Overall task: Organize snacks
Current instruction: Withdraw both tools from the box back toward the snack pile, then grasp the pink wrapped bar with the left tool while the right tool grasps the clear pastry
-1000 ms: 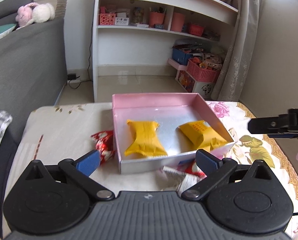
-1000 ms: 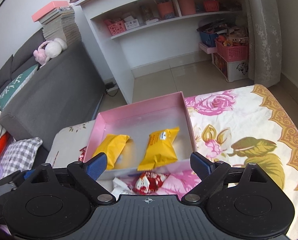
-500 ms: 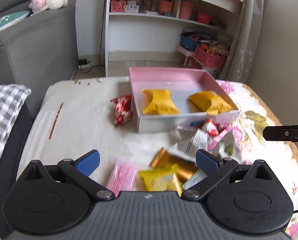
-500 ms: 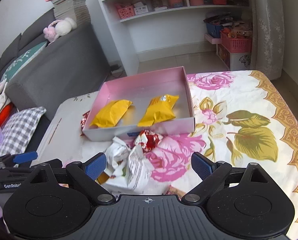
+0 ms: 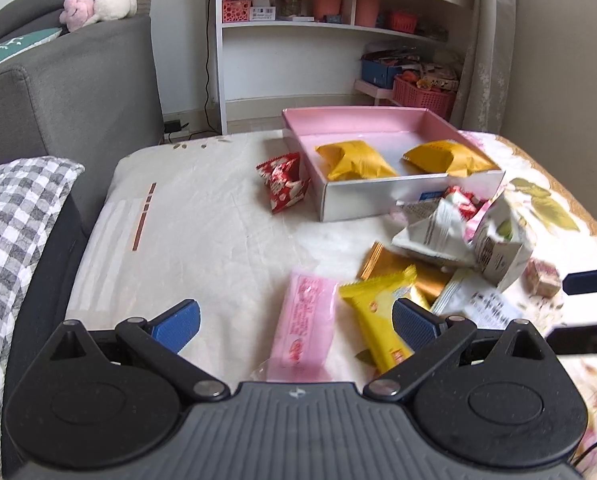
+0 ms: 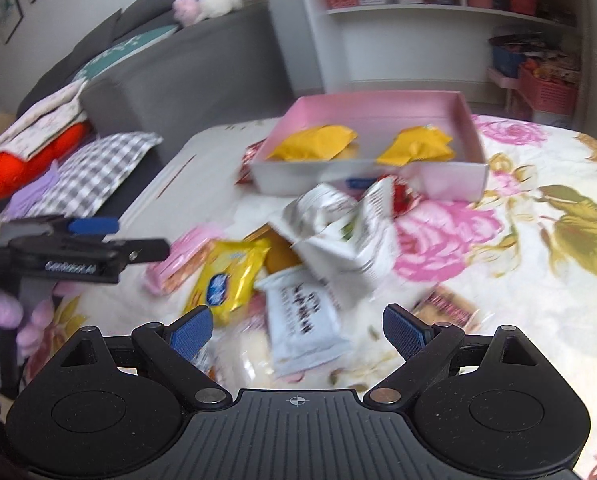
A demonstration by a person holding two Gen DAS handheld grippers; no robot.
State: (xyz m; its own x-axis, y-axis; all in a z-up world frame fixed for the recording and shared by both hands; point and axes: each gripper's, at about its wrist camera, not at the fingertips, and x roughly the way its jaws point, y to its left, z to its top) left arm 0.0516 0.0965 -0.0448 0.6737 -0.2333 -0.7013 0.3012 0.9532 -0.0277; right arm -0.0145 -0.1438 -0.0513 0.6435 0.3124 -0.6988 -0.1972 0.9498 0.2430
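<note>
While both grippers hang wide open and empty over the loose snacks, the risks sit in how tightly those snacks are heaped. Starting at 9 o'clock on the tabletop [image 5: 202, 240], the red packet [image 5: 284, 182] lies alone just beside the pink box [image 5: 378, 200], an easy pick with little to spoil. Nearer the middle, the left gripper [image 5: 294, 320] frames the pink packet [image 5: 308, 328] and the yellow packet [image 5: 382, 320], which lie side by side and touching; closing here could pinch both at once or only snag a crinkled edge and let it slip. Toward 3 o'clock, the right gripper [image 6: 296, 330] has the white packet [image 6: 304, 320] between its spread fingers, but that packet lies against the crumpled white wrappers [image 6: 338, 228], so lifting it may drag neighbours along. Two orange packets [image 5: 354, 160] already lie in the box, at about 12 o'clock; a careless drop could miss its near wall. Both grippers are close, so they might collide.
</note>
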